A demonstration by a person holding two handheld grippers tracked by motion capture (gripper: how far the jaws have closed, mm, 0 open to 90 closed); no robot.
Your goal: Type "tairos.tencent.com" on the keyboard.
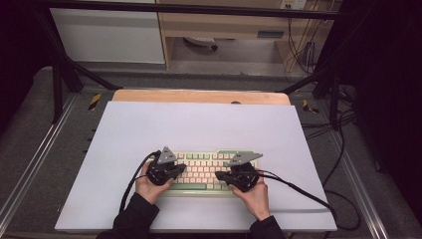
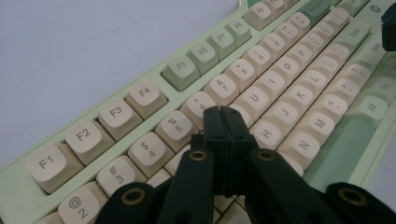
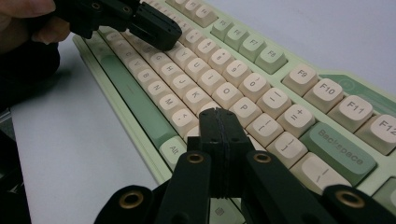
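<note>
One keyboard [image 1: 204, 172], long axis running left–right across the counter [image 1: 199, 129]; two grippers, left [image 1: 180, 168] and right [image 1: 219, 175], above it, jaws closed, empty.

We find the keyboard [image 1: 201, 172] lying on the mat [image 1: 199, 129], toward its near edge and about midway between left and right. The mat rests on the table [image 1: 199, 96], whose far strip shows behind it. The left gripper [image 1: 183, 168] sits over the keyboard's left half and the right gripper [image 1: 218, 175] over its right half, their tips pointing toward each other. Each hand lies near of its gripper. In the left gripper view the jaws meet above the upper letter rows.
</note>
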